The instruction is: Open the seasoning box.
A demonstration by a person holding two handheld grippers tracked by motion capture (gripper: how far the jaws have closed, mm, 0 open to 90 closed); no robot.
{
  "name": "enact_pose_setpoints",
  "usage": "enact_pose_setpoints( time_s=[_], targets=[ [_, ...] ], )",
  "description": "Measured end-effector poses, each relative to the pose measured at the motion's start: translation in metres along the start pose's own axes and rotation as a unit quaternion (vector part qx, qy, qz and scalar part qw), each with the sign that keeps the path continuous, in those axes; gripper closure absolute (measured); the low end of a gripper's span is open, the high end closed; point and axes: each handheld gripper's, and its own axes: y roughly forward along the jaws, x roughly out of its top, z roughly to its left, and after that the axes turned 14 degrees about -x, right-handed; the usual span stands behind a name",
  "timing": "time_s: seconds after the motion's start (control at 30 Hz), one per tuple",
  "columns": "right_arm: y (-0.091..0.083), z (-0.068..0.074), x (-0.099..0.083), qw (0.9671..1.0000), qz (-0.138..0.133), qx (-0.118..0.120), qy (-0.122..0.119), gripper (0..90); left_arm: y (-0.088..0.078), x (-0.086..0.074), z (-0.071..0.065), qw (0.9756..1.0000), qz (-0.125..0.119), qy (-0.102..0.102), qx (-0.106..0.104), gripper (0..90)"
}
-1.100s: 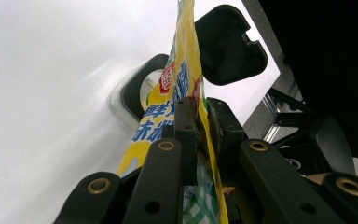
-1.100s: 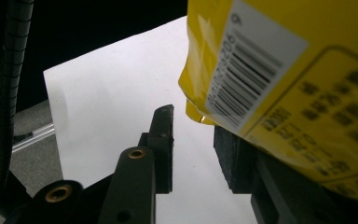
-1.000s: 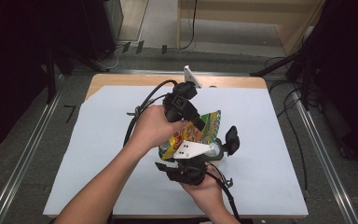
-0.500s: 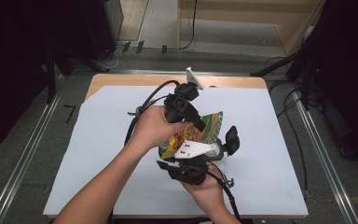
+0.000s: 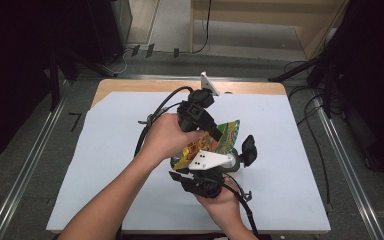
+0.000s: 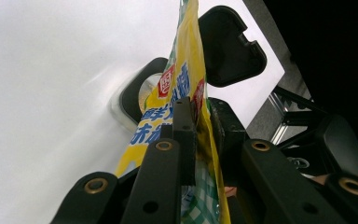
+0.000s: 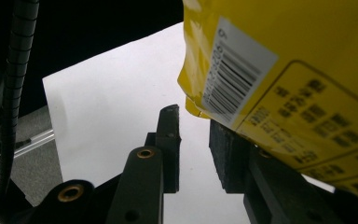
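One camera overhead, two close-up; all share the packet [image 5: 215,142].

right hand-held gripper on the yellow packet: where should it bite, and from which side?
Probably the flat lower corner by the barcode label of the yellow packet. It hangs just above the right hand-held gripper, whose jaws stand apart with nothing between them. Come from below, jaws straddling the thin edge. The left hand-held gripper already pinches the packet's sheet, steadying it.

White-covered table [image 5: 105,165] on grey floor [image 5: 25,165]
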Motion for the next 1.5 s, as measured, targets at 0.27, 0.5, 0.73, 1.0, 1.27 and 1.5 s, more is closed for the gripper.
enact_pose_setpoints(
  time_s=[0.27,0.5,0.73,1.0,1.27,1.5],
  targets=[
    [-0.0008,0.0004,-0.0012,0.9999,-0.009,0.000,0.007,73.4,0.0011,0.0016,-0.0022,1.0000,0.004,-0.006,-0.001,81.6],
    [-0.0013,0.0012,-0.0017,0.9999,-0.010,0.001,0.014,73.5,0.0014,0.0019,-0.0022,1.0000,0.005,-0.005,-0.002,81.3],
    [-0.0016,0.0009,-0.0017,0.9998,-0.011,0.000,0.016,74.7,0.0016,0.0021,-0.0018,1.0000,0.004,-0.006,-0.004,81.0],
    [-0.0019,-0.0004,-0.0017,0.9998,-0.012,0.000,0.017,77.8,0.0017,0.0024,-0.0015,0.9999,0.002,-0.009,-0.005,80.9],
    [-0.0026,-0.0038,-0.0019,0.9996,-0.013,0.006,0.025,84.8,0.0024,0.0025,-0.0020,0.9999,0.004,-0.008,-0.008,80.5],
    [-0.0033,-0.0042,-0.0018,0.9996,-0.010,0.009,0.026,87.6,0.0025,0.0027,-0.0015,0.9999,0.006,-0.008,-0.010,80.4]
  ],
)
